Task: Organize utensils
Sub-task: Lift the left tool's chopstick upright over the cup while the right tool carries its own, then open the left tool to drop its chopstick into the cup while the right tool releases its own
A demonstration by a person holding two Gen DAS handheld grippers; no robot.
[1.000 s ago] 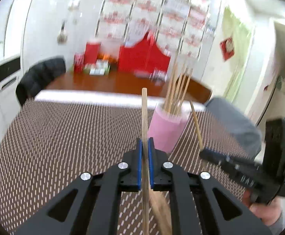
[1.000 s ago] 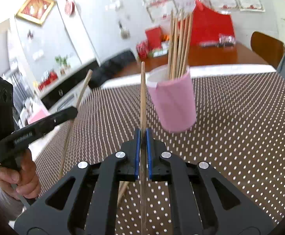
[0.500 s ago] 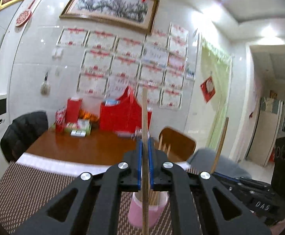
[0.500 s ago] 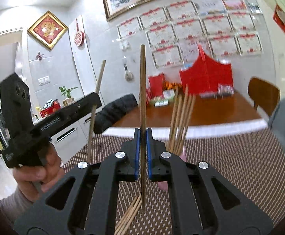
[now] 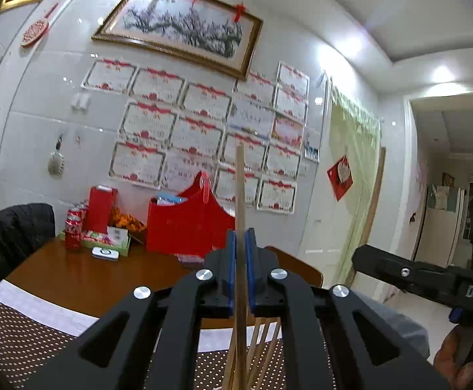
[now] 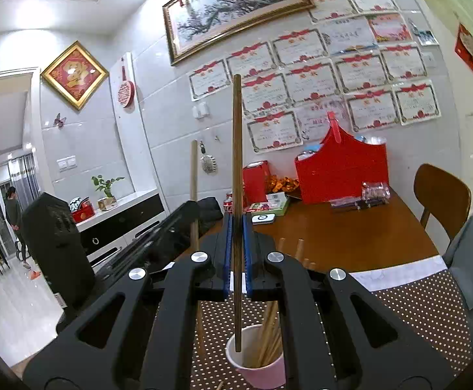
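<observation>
Right claw (image 6: 236, 256) and left claw (image 5: 240, 269) each pinch one upright chopstick (image 6: 236, 175) above the pink cup (image 6: 257, 365) on the worktop; lower vertically inside the rim before releasing.

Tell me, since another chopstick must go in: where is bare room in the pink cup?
In the round pink cup, the left half is bare, between its white inner wall and the bundle of wooden chopsticks leaning right; the right half is crowded. The brown dotted tablecloth right of the cup is bare too.
</observation>
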